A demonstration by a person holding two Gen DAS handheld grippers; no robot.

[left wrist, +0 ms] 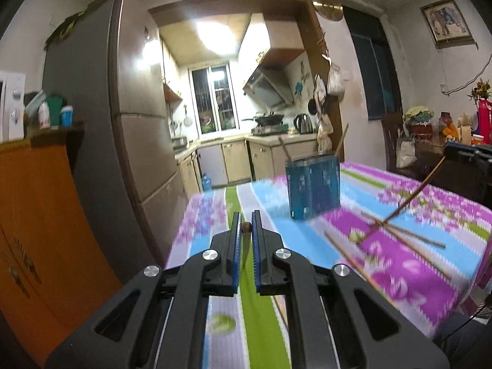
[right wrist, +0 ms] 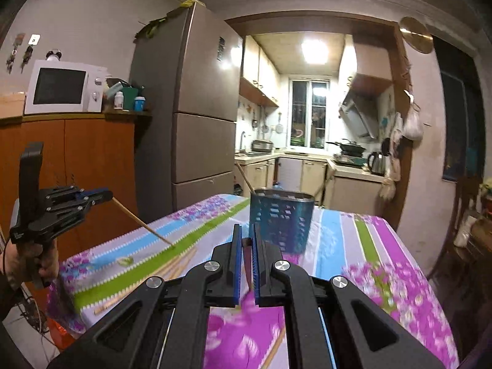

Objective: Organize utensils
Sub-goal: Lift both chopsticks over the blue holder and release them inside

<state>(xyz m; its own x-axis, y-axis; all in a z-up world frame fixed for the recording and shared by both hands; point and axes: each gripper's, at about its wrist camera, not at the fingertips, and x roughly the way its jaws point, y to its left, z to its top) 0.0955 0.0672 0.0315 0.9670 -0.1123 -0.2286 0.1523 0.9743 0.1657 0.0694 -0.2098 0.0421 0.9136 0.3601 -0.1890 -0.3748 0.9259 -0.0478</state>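
Both grippers were clamped on chopsticks — the left gripper (left wrist: pixel 246 230) on one chopstick (right wrist: pixel 141 222), the right gripper (right wrist: pixel 246 241) on another (left wrist: pixel 413 195) — near the blue holder (right wrist: pixel 281 220).

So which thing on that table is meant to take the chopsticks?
Start at the table with the striped, flowered cloth. Near its far edge, toward the kitchen doorway, stands the blue perforated holder, with chopsticks already sticking out of it. It is the only upright container there; everything else on the cloth lies flat.
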